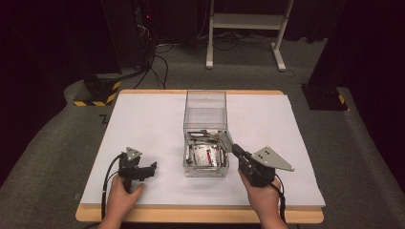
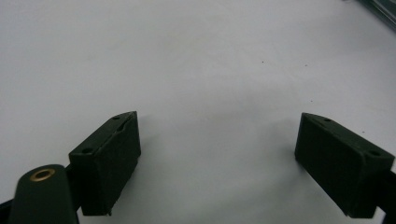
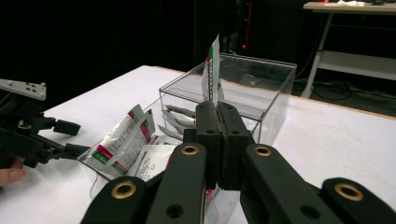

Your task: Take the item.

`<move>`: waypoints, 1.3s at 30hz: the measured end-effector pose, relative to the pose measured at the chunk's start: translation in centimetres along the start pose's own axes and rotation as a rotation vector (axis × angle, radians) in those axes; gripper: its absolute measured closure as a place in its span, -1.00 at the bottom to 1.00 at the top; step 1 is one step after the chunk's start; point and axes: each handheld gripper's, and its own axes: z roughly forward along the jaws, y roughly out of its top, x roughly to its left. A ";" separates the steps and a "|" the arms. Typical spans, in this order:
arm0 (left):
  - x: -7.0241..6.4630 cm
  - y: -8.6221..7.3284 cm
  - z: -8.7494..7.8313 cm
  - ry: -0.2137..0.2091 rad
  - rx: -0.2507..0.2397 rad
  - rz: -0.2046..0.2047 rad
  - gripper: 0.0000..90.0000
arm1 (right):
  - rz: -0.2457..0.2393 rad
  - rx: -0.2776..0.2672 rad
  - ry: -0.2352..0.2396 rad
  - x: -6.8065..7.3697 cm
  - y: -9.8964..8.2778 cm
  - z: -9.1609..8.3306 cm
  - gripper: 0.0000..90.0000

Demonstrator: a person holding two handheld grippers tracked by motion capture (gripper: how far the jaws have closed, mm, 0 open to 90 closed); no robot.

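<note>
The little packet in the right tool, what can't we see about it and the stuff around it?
- Packet: its lower part is hidden between the right tool's shut jaws in the right gripper view; its print is too small to read.
- Packets in the clear box: in the high view they overlap, so no count is possible.
- Left tool: its body is cut off by the bottom edge of the left gripper view.

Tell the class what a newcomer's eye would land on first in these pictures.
First, the clear plastic box at the middle of the white table, its near half heaped with foil sachets. Next, the right tongs, shut on one sachet standing upright above the box. The left tongs rest open on bare table.
</note>
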 end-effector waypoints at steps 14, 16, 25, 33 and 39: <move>0.0 0.0 0.0 0.001 -0.001 0.000 -0.68 | 0.019 -0.006 -0.067 -1.8 -0.3 -0.8 0.99; 0.0 0.0 0.0 0.000 0.000 0.000 -0.68 | 0.023 -0.005 -0.079 -2.2 -0.4 -0.8 0.99; 0.0 0.0 0.0 0.002 -0.001 0.000 -0.68 | 0.035 0.008 -0.122 -3.7 -0.8 -0.4 0.99; 0.0 0.0 0.0 0.002 -0.001 -0.001 -0.68 | 0.031 0.019 -0.154 -4.9 -0.9 0.2 0.99; 0.0 0.0 0.0 0.002 -0.001 -0.002 -0.68 | 0.041 0.037 -0.169 -5.8 -1.3 1.0 0.99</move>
